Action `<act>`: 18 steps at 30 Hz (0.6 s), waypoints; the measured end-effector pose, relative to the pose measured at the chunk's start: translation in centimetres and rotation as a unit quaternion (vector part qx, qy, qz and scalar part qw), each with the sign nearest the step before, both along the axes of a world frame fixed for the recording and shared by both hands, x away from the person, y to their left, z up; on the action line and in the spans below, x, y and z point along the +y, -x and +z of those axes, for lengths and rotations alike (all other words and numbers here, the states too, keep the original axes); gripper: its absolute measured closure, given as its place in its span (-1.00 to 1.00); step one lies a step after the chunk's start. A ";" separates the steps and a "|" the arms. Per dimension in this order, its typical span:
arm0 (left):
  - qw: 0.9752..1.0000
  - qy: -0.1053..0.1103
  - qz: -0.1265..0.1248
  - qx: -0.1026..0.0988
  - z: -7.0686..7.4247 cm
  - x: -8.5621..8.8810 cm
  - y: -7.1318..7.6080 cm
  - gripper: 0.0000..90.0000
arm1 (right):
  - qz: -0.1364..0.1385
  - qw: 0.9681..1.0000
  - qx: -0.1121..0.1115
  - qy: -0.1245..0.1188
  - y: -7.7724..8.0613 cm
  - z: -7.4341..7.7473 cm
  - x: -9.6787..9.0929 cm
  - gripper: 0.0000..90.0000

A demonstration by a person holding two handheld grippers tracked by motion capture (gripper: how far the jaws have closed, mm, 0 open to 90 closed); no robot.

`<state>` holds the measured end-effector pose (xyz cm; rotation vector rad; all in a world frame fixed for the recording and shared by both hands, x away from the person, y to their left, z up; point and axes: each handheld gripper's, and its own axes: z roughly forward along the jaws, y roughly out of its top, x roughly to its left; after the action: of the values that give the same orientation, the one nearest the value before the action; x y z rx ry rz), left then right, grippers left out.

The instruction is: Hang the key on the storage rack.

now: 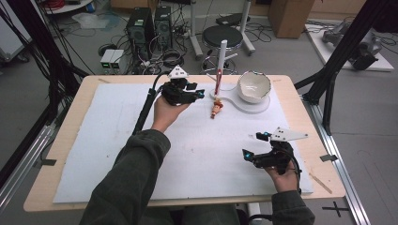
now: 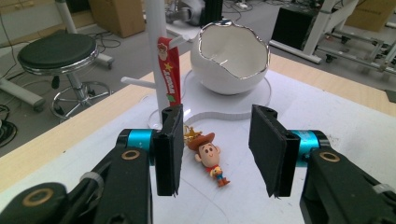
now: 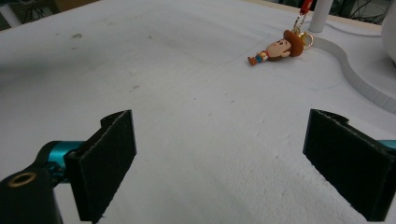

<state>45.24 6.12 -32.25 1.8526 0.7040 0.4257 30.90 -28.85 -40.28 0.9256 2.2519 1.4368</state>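
A: What takes up most of the high view?

B: The light wooden table (image 1: 300,101) under a white foam mat (image 1: 112,140). At upper centre stands a white flat-based stand with an upright post (image 1: 221,58), and right of it a white egg-shaped ceramic bowl with a jagged silver rim (image 1: 254,86).

A: And the tongs?

B: The left gripper (image 1: 195,90) sits just left of the post, jaws apart with nothing pressed between them. The right gripper (image 1: 255,145) is at lower right, jaws wide over bare mat, well apart from everything.

A: The small thing?

B: A cowboy-doll keychain with a brown hat (image 2: 209,155) lies on the mat at the stand's base, centre of the left gripper view, between and beyond the pads. Its red strap (image 2: 171,78) hangs on the post.
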 end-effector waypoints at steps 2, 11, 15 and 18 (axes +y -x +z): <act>1.000 -0.002 -0.004 0.000 0.1 0.3 0.1 0.19 | -0.001 1.000 -0.003 -0.002 0.0 0.0 0.0 -0.81; 1.000 0.003 0.001 -0.005 0.2 1.6 1.1 0.15 | 0.000 1.000 -0.003 0.003 0.0 0.0 0.1 -0.81; 1.000 0.004 0.006 -0.004 0.0 2.2 1.5 0.14 | 0.000 1.000 -0.002 0.003 0.0 0.0 0.1 -0.81; 1.000 0.004 0.008 -0.004 -0.1 2.6 1.8 0.13 | -0.001 1.000 -0.003 0.002 0.0 0.0 0.1 -0.81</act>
<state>43.42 8.73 -32.35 1.8381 0.7139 0.4399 30.91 -28.74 -40.31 0.9198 2.2488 1.4312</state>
